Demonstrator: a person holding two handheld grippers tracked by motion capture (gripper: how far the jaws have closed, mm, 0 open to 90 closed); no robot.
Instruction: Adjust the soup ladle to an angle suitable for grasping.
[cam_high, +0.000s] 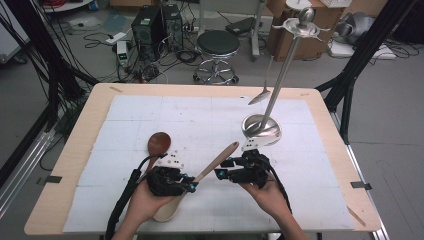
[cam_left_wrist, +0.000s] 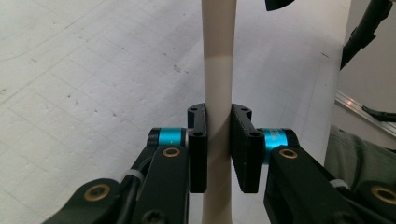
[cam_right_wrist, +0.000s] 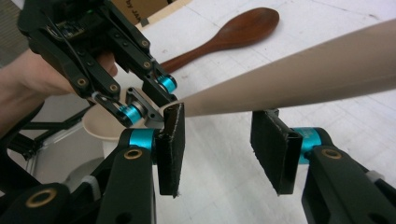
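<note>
My left gripper (cam_high: 191, 186) (cam_left_wrist: 219, 116) is shut on the handle of a pale wooden spoon (cam_high: 216, 160) (cam_left_wrist: 218, 46), near its bowl. The spoon's bowl lies by the front of the table, and its handle slants up toward the back right. My right gripper (cam_high: 223, 168) (cam_right_wrist: 219, 140) is open beside the far part of that handle; the handle (cam_right_wrist: 303, 79) crosses just above its two pads without touching them. A dark brown wooden spoon (cam_high: 159, 144) (cam_right_wrist: 243, 28) lies on the white mat behind the left gripper (cam_right_wrist: 140, 105).
A metal utensil stand (cam_high: 261, 127) with a tall tilted pole stands at the back right of the white mat (cam_high: 150, 115), with a metal spoon (cam_high: 260, 96) hanging from it. Beyond the table are a stool (cam_high: 218, 45) and cables on the floor.
</note>
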